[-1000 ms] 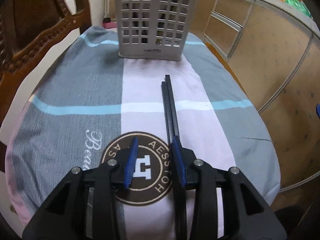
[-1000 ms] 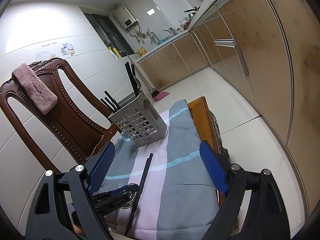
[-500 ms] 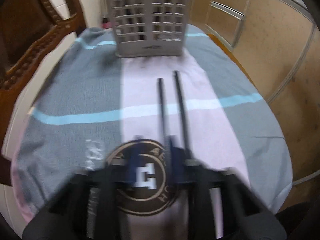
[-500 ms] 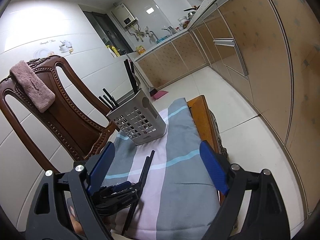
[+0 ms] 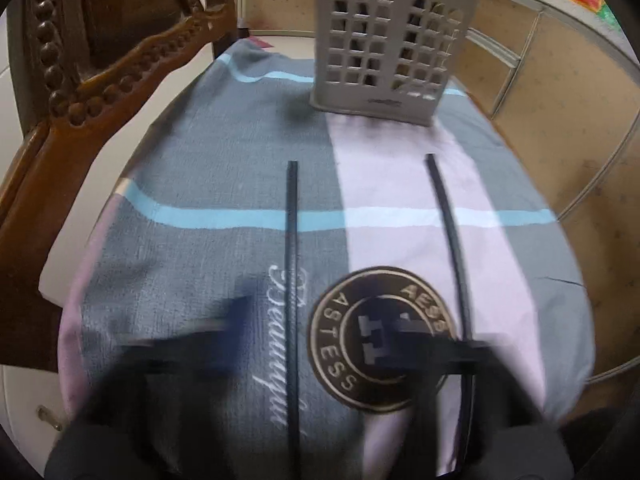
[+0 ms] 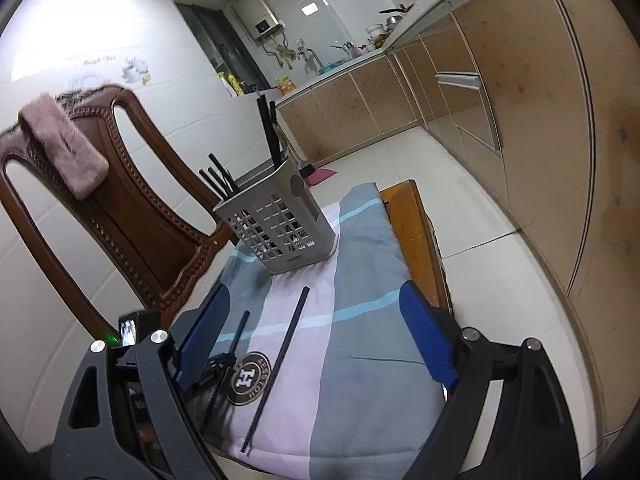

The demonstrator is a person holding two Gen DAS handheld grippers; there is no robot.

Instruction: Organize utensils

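With both black chopsticks (image 5: 291, 280) lying apart on the cloth-covered surface (image 5: 200, 184), the left hand-held gripper (image 5: 344, 344), jaws just spread empty, must reclose on one; the right hand-held gripper (image 6: 316, 344) hangs open before the utensil caddy (image 6: 280, 228).

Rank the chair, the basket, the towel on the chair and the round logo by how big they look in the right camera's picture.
1. Chair
2. Basket
3. Towel
4. Logo

The logo lies nearest the camera, yet looks smallest.

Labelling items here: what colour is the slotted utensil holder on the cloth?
Light grey; the utensil holder shows best in the right wrist view.
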